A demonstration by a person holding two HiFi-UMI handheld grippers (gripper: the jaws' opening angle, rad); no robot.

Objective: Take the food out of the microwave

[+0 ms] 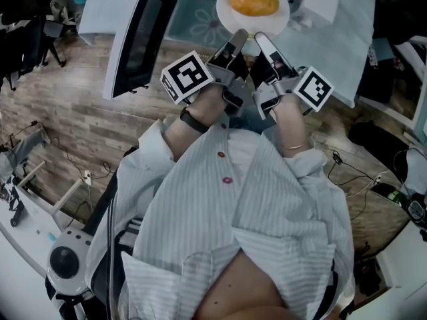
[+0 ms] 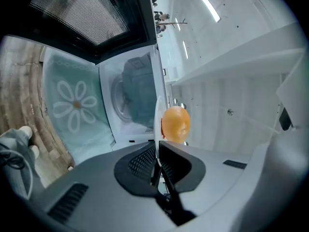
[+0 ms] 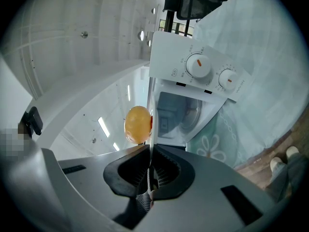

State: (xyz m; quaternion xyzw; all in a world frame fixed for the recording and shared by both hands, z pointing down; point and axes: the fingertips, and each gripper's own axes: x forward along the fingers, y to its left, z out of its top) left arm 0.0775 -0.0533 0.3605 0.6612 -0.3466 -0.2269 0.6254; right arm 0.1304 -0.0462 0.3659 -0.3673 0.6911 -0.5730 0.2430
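Orange-yellow rounded food (image 1: 253, 0) on round white plate (image 1: 223, 15), apparently clear of cavity. Near: left gripper (image 1: 239, 37), right gripper (image 1: 261, 40) side by side, each clamped on plate's near rim. Beyond: teal floral-clothed tabletop (image 1: 197, 22); white microwave (image 3: 203, 71), dark door (image 1: 137, 39) open at left. Advice: hold plate level, move both together, avoid door; thin rim grip, food may slide.

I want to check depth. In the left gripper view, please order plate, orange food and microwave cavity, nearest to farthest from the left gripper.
1. plate: rim clamped between the jaws of the left gripper.
2. orange food: on the plate, right of its rim.
3. microwave cavity: behind, to the left.
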